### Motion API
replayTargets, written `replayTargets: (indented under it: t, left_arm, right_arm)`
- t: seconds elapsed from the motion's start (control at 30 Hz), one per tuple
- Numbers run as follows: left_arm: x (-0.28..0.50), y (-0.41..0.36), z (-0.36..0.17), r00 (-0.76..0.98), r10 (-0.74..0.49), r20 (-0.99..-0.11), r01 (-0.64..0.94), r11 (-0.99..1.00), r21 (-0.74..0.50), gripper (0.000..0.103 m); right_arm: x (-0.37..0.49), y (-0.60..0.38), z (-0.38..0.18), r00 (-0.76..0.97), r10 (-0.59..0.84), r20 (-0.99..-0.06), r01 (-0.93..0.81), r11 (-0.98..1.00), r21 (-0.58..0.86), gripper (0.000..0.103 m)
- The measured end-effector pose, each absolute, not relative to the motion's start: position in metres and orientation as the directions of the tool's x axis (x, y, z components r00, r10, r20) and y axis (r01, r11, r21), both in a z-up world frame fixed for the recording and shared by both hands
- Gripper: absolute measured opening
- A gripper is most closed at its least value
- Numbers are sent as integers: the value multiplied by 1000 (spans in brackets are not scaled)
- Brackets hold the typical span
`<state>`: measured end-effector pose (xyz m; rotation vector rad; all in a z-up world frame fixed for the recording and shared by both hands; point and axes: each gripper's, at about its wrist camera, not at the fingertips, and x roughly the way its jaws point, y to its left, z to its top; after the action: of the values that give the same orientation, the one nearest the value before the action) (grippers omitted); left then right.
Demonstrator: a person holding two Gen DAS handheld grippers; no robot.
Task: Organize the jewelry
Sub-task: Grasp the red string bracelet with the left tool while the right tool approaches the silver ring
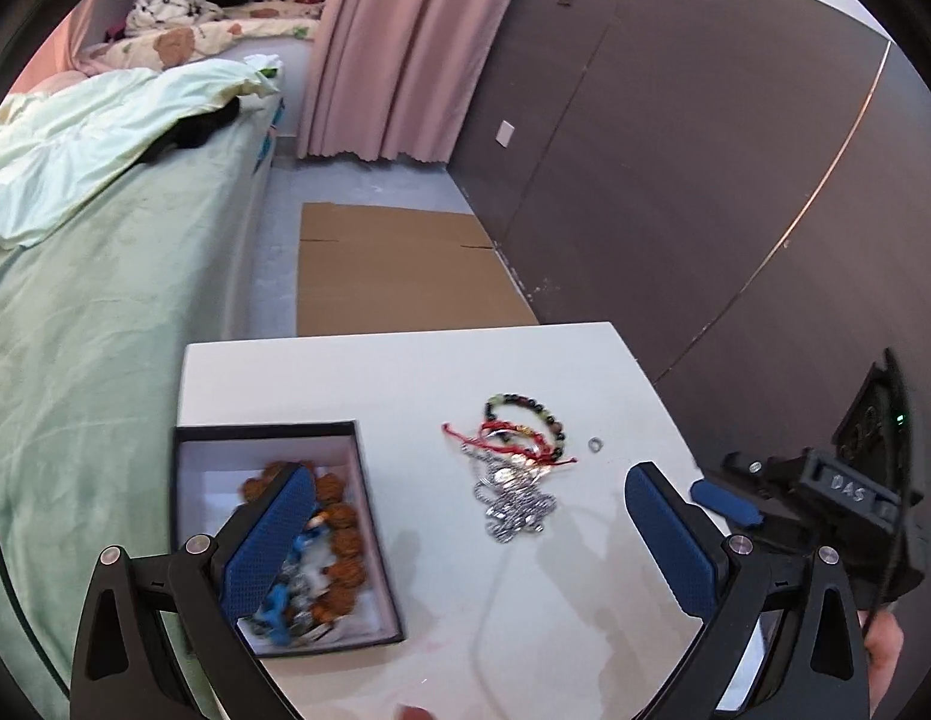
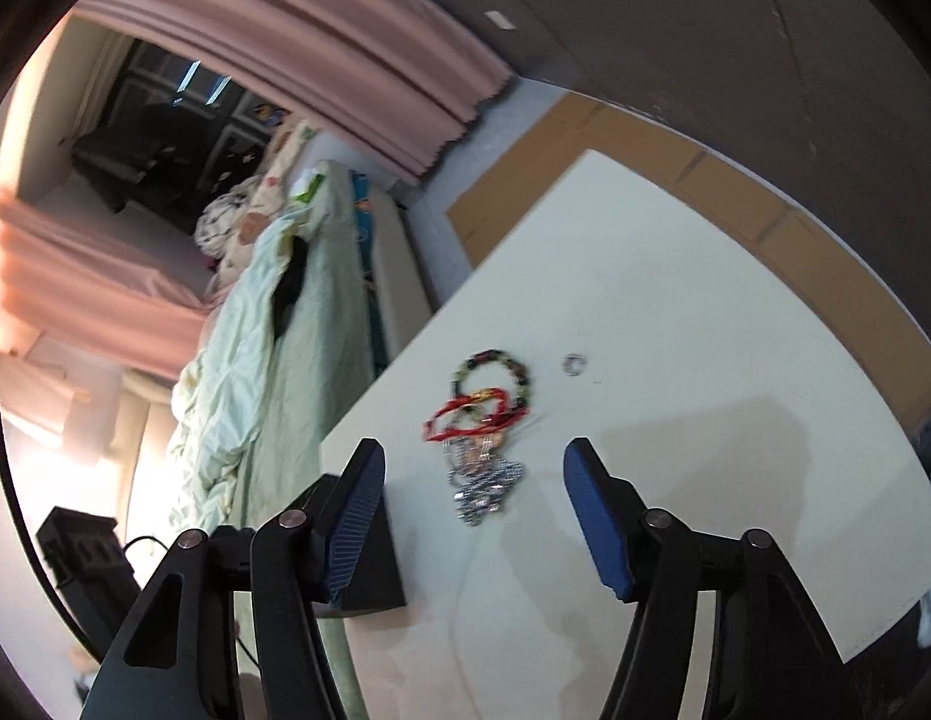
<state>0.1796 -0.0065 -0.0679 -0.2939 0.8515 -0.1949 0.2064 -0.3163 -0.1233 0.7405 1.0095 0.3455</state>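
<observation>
So both grippers are empty. We see the left gripper (image 1: 471,534) spread wide, nothing between its pads, hovering over the white table (image 1: 585,372). The right gripper (image 2: 474,510) stands at a middling gap, also empty; in the left wrist view it shows at about 3 o'clock, off the table edge.

The jewelry pile (image 1: 516,462) sits loose on the table, at about 12 o'clock from the left gripper and just ahead of the right one: a dark beaded bracelet (image 2: 495,375) at the far side, red cord (image 2: 465,417) tangled over it, silver chain (image 2: 483,486) nearest the fingers. A small ring (image 1: 595,445) lies apart, at roughly 3 o'clock from the pile.

The black box (image 1: 273,516) sits at 9 o'clock from the pile, open, with brown beads (image 1: 345,546) and some blue and silver pieces already in it.

We judge the step as reaching for the next piece, sorting partly done. The next move likely calls for the right gripper to come down on the chain, narrow onto one strand, and lift slowly. The cords overlap, so the whole tangle may come up together.
</observation>
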Motion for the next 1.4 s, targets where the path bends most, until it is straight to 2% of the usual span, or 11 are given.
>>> replayTargets:
  t: [0.07, 0.17, 0.37, 0.43, 0.63, 0.7, 0.8, 0.93, 1.4]
  left_arm:
    - [189, -12, -71, 634, -295, -715, 51, 938, -342, 102]
    - [200, -19, -76, 618, -329, -714, 67, 927, -370, 93]
    - [226, -40, -91, 557, -355, -750, 82, 923, -376, 67]
    - [236, -47, -98, 531, -366, -764, 82, 920, -383, 55]
    - [261, -56, -124, 469, -372, -801, 41, 915, -401, 40]
    - [266, -55, -132, 453, -374, -810, 20, 912, -409, 38]
    - [272, -54, -142, 431, -379, -819, -2, 907, -421, 38]
    - [273, -55, -151, 399, -380, -834, -17, 907, -421, 38]
    - [269, -45, -162, 368, -406, -836, -115, 873, -474, 39]
  right_arm:
    - [211, -321, -130, 494, 577, -651, 99, 706, 701, 57]
    - [218, -327, -139, 483, 580, -656, 136, 691, 710, 54]
    - [236, -327, -140, 478, 484, -733, 166, 770, 616, 46]
    - [240, -324, -138, 479, 454, -752, 157, 798, 582, 44]
    - [257, -313, -141, 434, 410, -802, 102, 862, 496, 42]
    - [262, -312, -144, 415, 416, -809, 83, 868, 489, 41]
    - [270, -310, -146, 396, 391, -831, 62, 891, 449, 34]
    - [270, -312, -145, 396, 361, -844, 57, 908, 415, 34]
    - [265, -323, -144, 400, 375, -836, 79, 895, 439, 34]
